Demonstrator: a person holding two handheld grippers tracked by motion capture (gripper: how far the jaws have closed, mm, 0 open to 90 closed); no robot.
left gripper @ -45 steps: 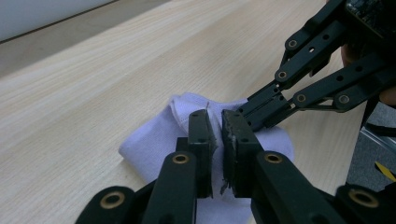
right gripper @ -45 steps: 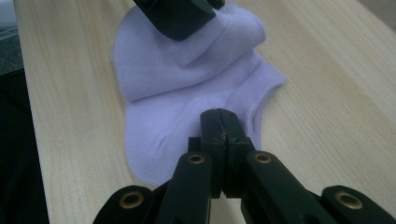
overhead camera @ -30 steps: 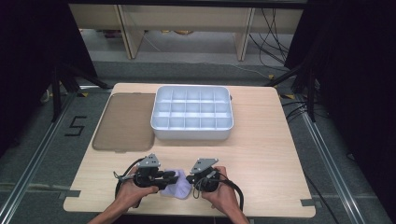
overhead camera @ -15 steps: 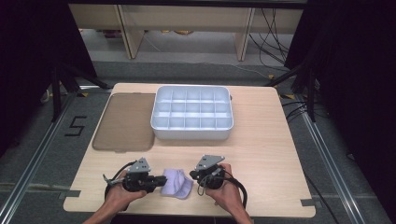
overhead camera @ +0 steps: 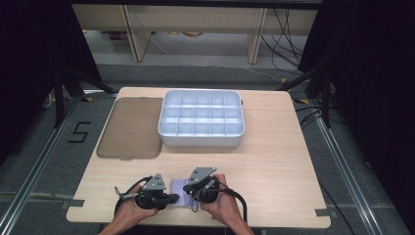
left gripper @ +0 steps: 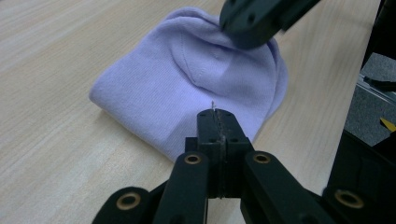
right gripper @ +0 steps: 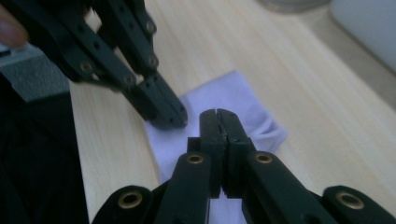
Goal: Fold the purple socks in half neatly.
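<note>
High view: a person's two hands come in from the bottom edge of a wooden table (overhead camera: 274, 161), each holding black tongs. The left gripper (overhead camera: 172, 198) and the right gripper (overhead camera: 188, 193) point toward each other at the near edge of the table, with a small lilac cloth (overhead camera: 179, 192) lying folded between them. Farther back, near the middle of the table, stands a white tray (overhead camera: 200, 139) divided into many small compartments. Just to its left a flat brown lid (overhead camera: 131, 128) lies on the table, well apart from the cloth.

Left gripper view: the left gripper (left gripper: 217, 114) has its jaws clenched together, having just been closing, and their tips rest at the near edge of the cloth (left gripper: 187, 84). Whether any fabric is pinched between them cannot be told. The cloth is a soft knitted bundle lying flat on the wood. The right gripper (left gripper: 247, 32) comes in from the top and touches the cloth's far side.

Right gripper view: the right gripper (right gripper: 218, 114) is also clenched tight, its tips over the cloth (right gripper: 233, 100); a grip on the fabric cannot be made out. The left gripper (right gripper: 170, 116) reaches in from the upper left, its closed tip on the cloth's edge.
</note>
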